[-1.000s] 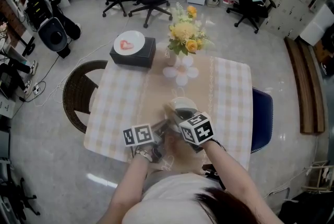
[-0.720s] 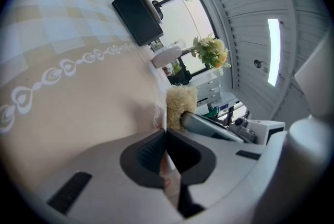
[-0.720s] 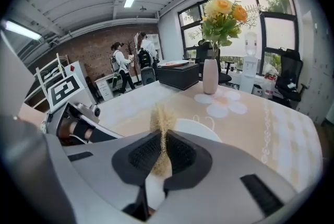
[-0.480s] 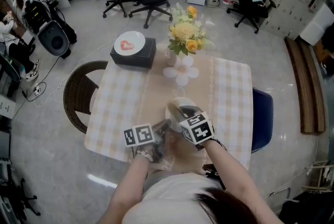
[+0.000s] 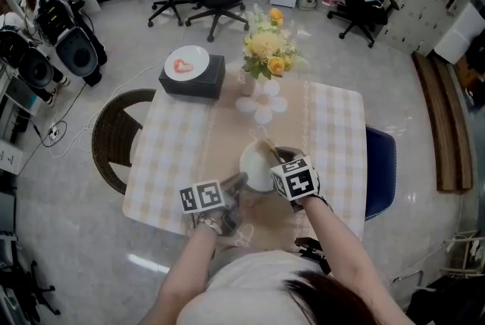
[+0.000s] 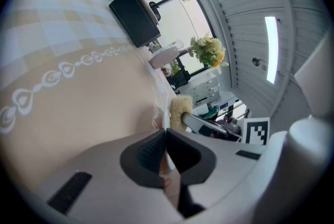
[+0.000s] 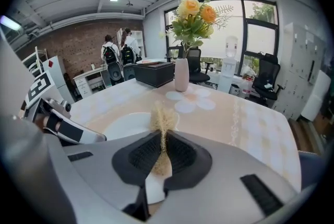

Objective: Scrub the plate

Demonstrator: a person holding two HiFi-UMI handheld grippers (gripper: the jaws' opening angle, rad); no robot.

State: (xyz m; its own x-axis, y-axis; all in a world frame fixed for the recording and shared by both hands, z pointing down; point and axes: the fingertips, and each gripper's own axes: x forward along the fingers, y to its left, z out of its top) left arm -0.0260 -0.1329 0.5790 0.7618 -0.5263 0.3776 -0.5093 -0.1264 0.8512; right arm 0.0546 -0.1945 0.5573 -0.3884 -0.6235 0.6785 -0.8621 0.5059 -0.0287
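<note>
Plate (image 5: 255, 164) lies just ahead and left of our right gripper (image 7: 162, 147), whose jaws pinch a fibrous scrubber (image 7: 163, 117); our left gripper (image 6: 166, 137) clamps its rim.

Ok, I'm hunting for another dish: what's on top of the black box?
A white plate with a red patch at its middle lies on the black box. Whatever the box holds is covered.
</note>
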